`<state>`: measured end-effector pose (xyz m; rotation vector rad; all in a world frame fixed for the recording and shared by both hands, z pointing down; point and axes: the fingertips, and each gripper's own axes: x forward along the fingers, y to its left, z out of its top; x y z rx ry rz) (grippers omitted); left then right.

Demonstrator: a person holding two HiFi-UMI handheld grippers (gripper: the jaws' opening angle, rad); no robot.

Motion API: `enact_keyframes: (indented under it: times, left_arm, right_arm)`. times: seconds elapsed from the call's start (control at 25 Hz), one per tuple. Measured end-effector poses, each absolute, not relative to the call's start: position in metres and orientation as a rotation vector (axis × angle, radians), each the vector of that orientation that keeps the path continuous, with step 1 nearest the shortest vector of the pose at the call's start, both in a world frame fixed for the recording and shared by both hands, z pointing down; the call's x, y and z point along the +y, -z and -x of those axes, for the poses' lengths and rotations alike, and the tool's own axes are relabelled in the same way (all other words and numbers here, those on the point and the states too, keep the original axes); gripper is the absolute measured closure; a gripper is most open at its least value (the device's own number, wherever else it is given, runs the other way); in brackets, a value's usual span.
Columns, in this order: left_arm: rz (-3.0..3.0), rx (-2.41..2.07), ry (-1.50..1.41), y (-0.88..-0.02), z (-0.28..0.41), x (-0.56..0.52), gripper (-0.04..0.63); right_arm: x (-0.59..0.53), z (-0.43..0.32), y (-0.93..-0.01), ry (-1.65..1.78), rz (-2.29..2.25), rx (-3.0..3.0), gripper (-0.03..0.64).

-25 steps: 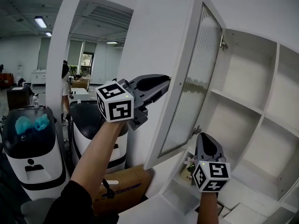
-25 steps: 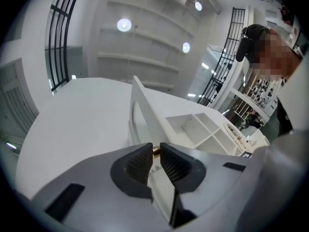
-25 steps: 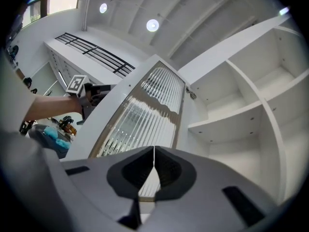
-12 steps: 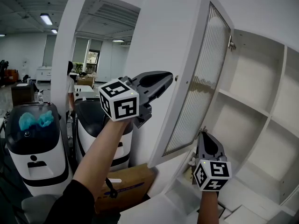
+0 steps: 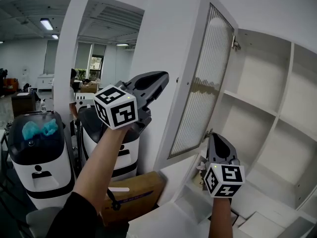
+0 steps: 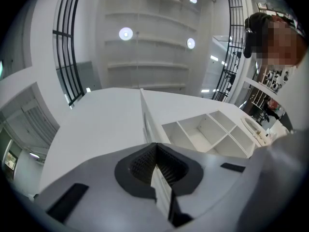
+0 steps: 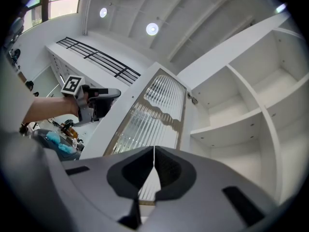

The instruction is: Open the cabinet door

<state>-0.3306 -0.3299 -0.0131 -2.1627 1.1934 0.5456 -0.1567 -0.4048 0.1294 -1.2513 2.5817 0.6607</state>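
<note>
The white cabinet door with its ribbed glass panel stands swung out from the cabinet, whose bare shelves are exposed. My left gripper is shut and holds nothing, its tip a short way left of the door's free edge. From the left gripper view the door stretches ahead of the shut gripper. My right gripper points upward below the door's lower corner, also shut and holding nothing. The right gripper view shows the glass panel past its own jaws and the left gripper beside the door.
Two white wheeled machines stand at the left, with a cardboard box on the floor beside them. A small flowered object sits in the lower shelf. A person stands far back in the room.
My left gripper has drawn back leftward from the door's free edge, where its tip was a second ago. The door stays swung open and the right gripper holds its place.
</note>
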Motion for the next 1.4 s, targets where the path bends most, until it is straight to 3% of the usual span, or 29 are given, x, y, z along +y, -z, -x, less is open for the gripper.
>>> enact_keyframes:
  times: [0.56,1.4]
  left_arm:
    - [2.155,1.111,-0.552,0.027,0.245,-0.287,0.586]
    - [2.455,0.793,-0.576,-0.027,-0.056,-0.342,0.586]
  right_arm:
    - [-0.362,0.06,-0.107,-0.685,1.389,2.462,0.595]
    - [-0.291,-0.221,-0.102,-0.742,2.026,2.053,0.595]
